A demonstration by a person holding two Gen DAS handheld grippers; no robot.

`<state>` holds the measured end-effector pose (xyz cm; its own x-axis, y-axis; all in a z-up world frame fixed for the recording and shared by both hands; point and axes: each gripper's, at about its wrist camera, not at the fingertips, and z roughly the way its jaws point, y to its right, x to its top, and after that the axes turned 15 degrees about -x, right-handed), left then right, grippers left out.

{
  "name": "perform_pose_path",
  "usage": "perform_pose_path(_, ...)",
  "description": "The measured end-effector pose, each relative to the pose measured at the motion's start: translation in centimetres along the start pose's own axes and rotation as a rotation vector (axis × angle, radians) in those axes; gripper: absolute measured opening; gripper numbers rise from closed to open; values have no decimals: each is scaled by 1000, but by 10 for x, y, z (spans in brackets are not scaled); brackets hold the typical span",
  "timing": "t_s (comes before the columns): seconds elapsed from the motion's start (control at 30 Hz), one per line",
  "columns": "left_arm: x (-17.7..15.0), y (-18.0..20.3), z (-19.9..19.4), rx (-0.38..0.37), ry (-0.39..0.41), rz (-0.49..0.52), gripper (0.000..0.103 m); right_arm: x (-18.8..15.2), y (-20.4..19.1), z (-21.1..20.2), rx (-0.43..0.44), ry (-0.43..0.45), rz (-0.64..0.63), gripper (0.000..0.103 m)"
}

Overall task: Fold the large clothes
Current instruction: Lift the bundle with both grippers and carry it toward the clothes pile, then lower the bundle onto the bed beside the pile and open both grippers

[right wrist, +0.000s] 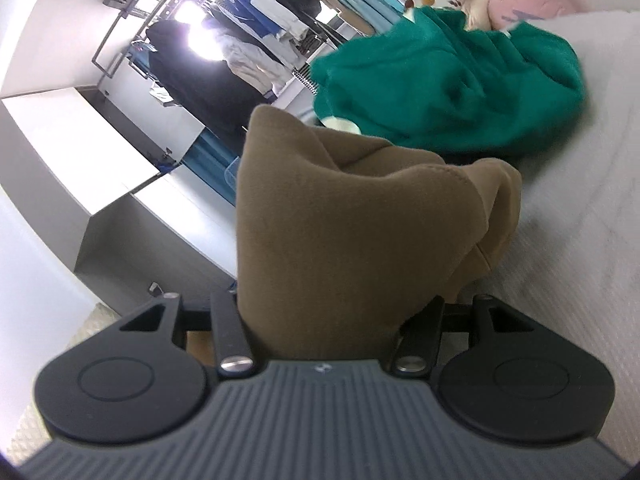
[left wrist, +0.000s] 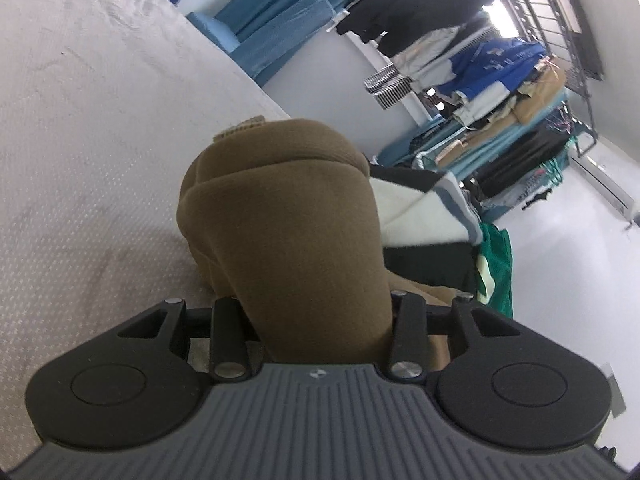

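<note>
Green garment (right wrist: 448, 80) just beyond brown garment (right wrist: 340, 232) on white bedding (right wrist: 580, 220)

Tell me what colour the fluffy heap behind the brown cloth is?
Green. The heap lies on the white bed, clearest in the right wrist view.
</note>
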<state>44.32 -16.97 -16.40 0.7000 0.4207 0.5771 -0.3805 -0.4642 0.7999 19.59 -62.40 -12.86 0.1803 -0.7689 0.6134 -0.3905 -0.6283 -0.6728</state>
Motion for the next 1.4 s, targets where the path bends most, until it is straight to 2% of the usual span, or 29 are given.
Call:
perform_pose_path(0.2,-30,-21,-19,-6,-36,48,47,-28,33,-4,-15,-30,47,56)
perform_pose_path(0.4,-56,-57,-42,-32,-38,-2,50,-56,60,-11,-10,-53,93,56)
perform_pose_path(0.63,-74,-71,-57,-53,-45,-36,54,-80,95,-10,3,-92,217,62)
perform_pose_path(0.9,-74,-60,-87,11,-72,-27,61,-79,100,-15,-23,-156,269,67)
perform_pose_path(1.07,-78,-43,-122,70,-98,53,62,-82,107,-32,-33,-189,268,68)
perform_pose_path(1.17,-77,-23,-141,119,-118,133,62,-82,108,-49,-68,-198,254,68)
perform_pose_path(1.3,-74,12,-167,148,-122,227,62,-73,99,-82,-145,-176,178,68)
perform_pose_path(1.4,-69,45,-182,172,-119,299,62,-65,85,-113,-186,-101,75,68)
